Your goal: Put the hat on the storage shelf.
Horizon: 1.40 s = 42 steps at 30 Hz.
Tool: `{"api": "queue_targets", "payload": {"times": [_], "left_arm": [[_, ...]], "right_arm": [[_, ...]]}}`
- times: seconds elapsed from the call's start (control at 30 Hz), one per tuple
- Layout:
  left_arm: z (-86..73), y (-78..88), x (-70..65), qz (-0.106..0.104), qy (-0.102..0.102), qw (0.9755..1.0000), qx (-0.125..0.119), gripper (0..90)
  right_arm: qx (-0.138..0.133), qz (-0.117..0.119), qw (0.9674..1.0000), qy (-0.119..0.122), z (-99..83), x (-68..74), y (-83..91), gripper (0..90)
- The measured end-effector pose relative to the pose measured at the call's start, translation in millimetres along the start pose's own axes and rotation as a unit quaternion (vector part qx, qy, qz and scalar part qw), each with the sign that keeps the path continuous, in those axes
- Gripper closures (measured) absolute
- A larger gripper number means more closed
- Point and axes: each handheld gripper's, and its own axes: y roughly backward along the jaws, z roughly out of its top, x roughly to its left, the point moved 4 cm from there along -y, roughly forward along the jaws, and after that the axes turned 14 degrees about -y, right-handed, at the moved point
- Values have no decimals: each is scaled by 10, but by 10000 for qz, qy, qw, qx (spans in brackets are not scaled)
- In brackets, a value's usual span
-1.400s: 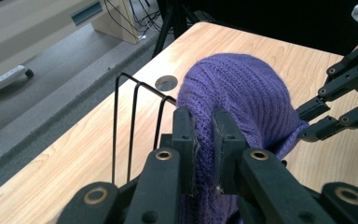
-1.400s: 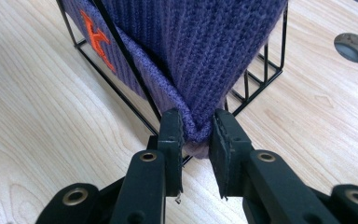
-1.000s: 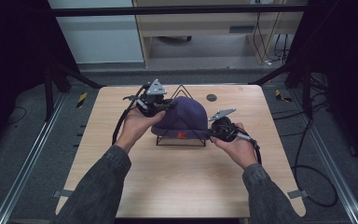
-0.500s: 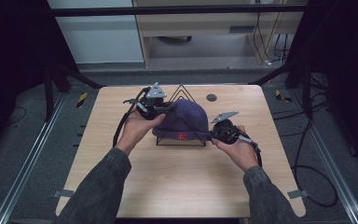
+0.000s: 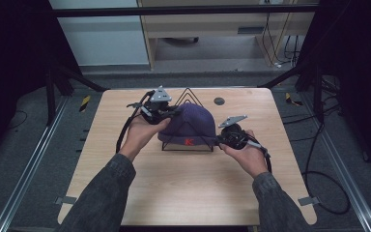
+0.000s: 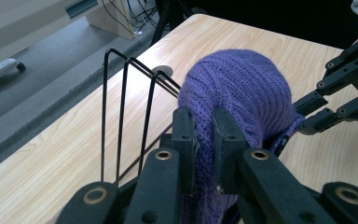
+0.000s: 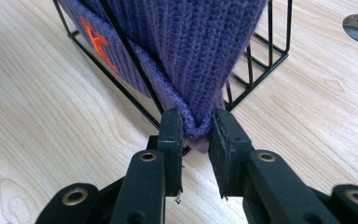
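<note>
1. Person's forearms, in dark sleeves (image 5: 107, 193), enter from the near table edge; each hand holds one gripper.
2. Right gripper (image 7: 195, 122): at the near right corner of the hat, low by the table surface. Jaws pinched on a fold of the purple knit at the hat's lower edge; fabric sits between the pads, touching both.
3. Left gripper (image 6: 203, 135): at the left side of the hat, higher up. Jaws closed on a gather of knit at the crown's side.
4. Purple knit hat (image 5: 189, 121): draped over a black wire rack (image 5: 187, 141), at the middle of the table, slightly toward the far side. An orange embroidered mark (image 7: 94, 41) shows on the folded brim facing the person.
5. Wooden table (image 5: 183, 188): light grain, round grey grommet (image 5: 219, 101) beyond the rack near the far edge.
6. Beyond the table: grey floor, cables, a pale cabinet.
</note>
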Motion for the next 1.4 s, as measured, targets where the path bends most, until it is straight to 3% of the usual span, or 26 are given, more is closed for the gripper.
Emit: {"api": "queue_targets", "payload": {"times": [0.3, 0.9, 1.1, 1.2, 1.4], "left_arm": [[-148, 5, 3, 3, 115, 9999, 27, 809], [-261, -10, -37, -24, 189, 9998, 29, 790], [-257, 35, -75, 29, 139, 9999, 40, 722], [-253, 58, -97, 10, 256, 9997, -51, 668], [-204, 152, -91, 306, 187, 9993, -110, 568]], "right_arm": [[61, -15, 10000, -1, -9, 20, -80, 745], [187, -29, 9998, 6, -48, 31, -137, 749], [183, -43, 9998, -34, -108, 42, -107, 690], [174, -67, 9998, -35, -145, 19, -83, 670], [44, -57, 10000, -56, -132, 16, -12, 651]]}}
